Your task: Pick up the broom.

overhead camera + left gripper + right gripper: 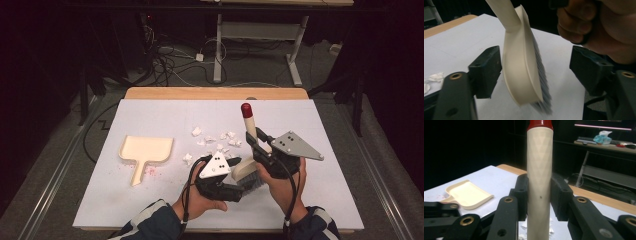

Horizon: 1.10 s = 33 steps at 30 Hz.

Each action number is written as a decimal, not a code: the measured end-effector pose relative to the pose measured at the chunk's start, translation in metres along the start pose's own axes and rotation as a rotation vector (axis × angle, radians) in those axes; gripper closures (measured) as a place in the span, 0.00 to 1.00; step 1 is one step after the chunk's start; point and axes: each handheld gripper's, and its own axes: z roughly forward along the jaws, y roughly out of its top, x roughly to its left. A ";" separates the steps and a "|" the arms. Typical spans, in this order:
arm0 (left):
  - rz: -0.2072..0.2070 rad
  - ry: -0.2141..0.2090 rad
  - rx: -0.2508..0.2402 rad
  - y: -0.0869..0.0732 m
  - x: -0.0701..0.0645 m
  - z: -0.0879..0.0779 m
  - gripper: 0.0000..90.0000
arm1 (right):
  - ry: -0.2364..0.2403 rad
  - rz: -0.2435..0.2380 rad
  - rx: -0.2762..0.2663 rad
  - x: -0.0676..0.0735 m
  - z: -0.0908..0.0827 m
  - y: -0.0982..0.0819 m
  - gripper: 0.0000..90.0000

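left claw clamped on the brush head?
No: in the left gripper view the left claw stands open around the brush head, with a clear gap at the right pad.

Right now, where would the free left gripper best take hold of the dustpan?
By its short flat handle, I'd judge, coming from above. The dustpan lies flat with the handle pointing toward the person's edge of the table, narrow enough for the fingers; the tray is wide.

A wooden table (150, 93) carried a white foam board (150, 200) covering nearly its whole top. On the board lay a cream plastic dustpan (145, 150), handle toward the person, and scattered crumpled white paper scraps (216, 141) near the middle.
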 end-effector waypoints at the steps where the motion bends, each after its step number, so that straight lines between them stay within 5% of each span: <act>1: -0.006 -0.002 -0.009 0.000 0.001 0.000 0.34 | 0.008 -0.003 -0.005 0.002 0.000 0.000 0.78; 10: 0.014 -0.020 -0.025 -0.005 0.012 -0.009 0.63 | 0.060 -0.023 -0.039 0.017 -0.010 0.004 0.78; 16: 0.049 0.009 -0.003 -0.006 0.018 -0.019 0.69 | 0.081 -0.008 -0.058 0.020 -0.018 0.006 0.78; 22: 0.101 0.022 0.032 -0.007 0.023 -0.037 0.73 | 0.173 0.010 -0.064 0.019 -0.027 0.007 0.77; 25: 0.117 -0.011 0.042 -0.008 0.024 -0.047 0.73 | 0.231 -0.007 -0.062 0.019 -0.030 0.008 0.75; 29: 0.211 -0.012 0.103 -0.014 0.021 -0.063 0.73 | 0.352 -0.110 -0.082 0.012 -0.037 0.009 0.63; 32: 0.231 -0.027 0.138 -0.023 0.021 -0.075 0.73 | 0.488 -0.226 -0.005 0.007 -0.036 0.006 0.56; 33: 0.236 -0.036 0.146 -0.026 0.021 -0.078 0.73 | 0.482 -0.283 0.021 0.007 -0.036 0.001 0.55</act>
